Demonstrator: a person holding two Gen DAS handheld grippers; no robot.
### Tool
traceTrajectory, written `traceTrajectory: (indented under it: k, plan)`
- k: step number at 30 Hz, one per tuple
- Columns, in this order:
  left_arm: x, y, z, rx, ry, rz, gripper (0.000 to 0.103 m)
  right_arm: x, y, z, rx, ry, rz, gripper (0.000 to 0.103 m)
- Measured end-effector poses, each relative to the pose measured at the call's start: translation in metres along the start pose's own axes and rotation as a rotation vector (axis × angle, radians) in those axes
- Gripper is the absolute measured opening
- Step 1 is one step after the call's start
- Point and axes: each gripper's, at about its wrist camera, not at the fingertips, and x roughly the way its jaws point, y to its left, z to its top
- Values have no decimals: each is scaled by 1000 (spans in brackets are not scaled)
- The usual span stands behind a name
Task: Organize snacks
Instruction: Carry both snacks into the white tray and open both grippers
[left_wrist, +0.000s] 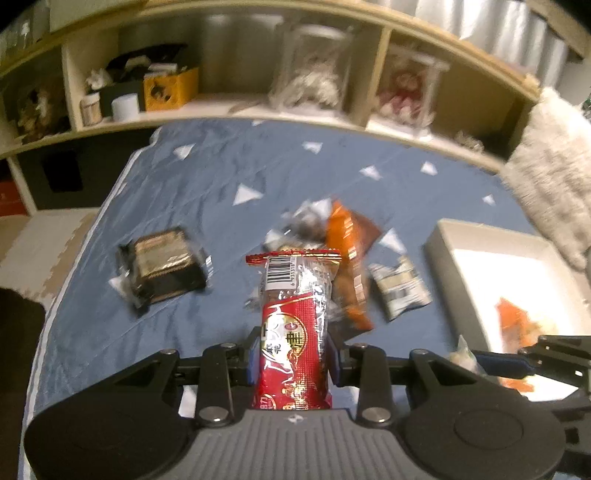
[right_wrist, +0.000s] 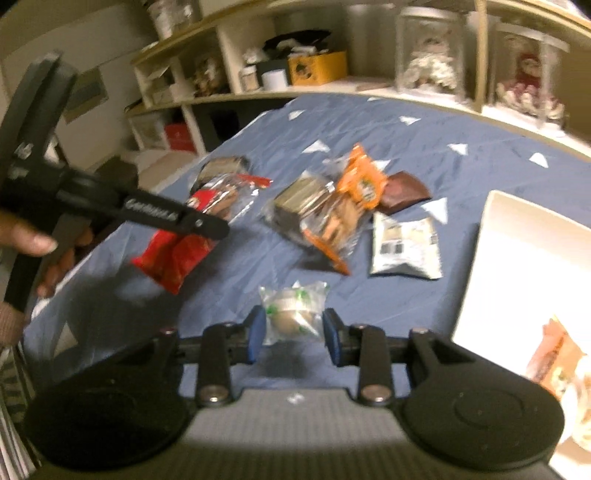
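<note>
Pinched upright in left gripper (left_wrist: 293, 356): red foil snack bar (left_wrist: 295, 332). Clamped in right gripper (right_wrist: 293, 338): clear-wrapped round cake (right_wrist: 291, 314). Slick wrappers, likely slips before white tray (right_wrist: 517, 258).

surface: blue bedspread (left_wrist: 207, 173) | on it: snack packets (right_wrist: 325, 210) (loosely piled) — white box (left_wrist: 454, 258) at right

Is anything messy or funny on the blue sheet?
Yes: the orange pack lies tilted on a clear-wrapped pack in a heap, not flat. Nothing looks spilled or torn, though the pictures are blurry.
</note>
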Motion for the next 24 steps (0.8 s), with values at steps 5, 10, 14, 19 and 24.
traceTrajectory:
  k: [5,10,14,19,24]
  plan:
    - [-12,-23,5,16,-42,-49,37,-21,-19,3,37,-38,-50,39]
    - [-19,-42,8,30,-59,-87,37,-46,-34,2,76,-71,-105,39]
    - [-22,-61,11,49,-65,-116,37,-64,-49,-2,106,-96,-147,39]
    - [-21,-91,14,93,-62,-150,37,-88,-73,-13,154,-116,-217,39]
    - [-12,-125,19,149,-58,-169,37,-109,-102,-31,222,-124,-271,39]
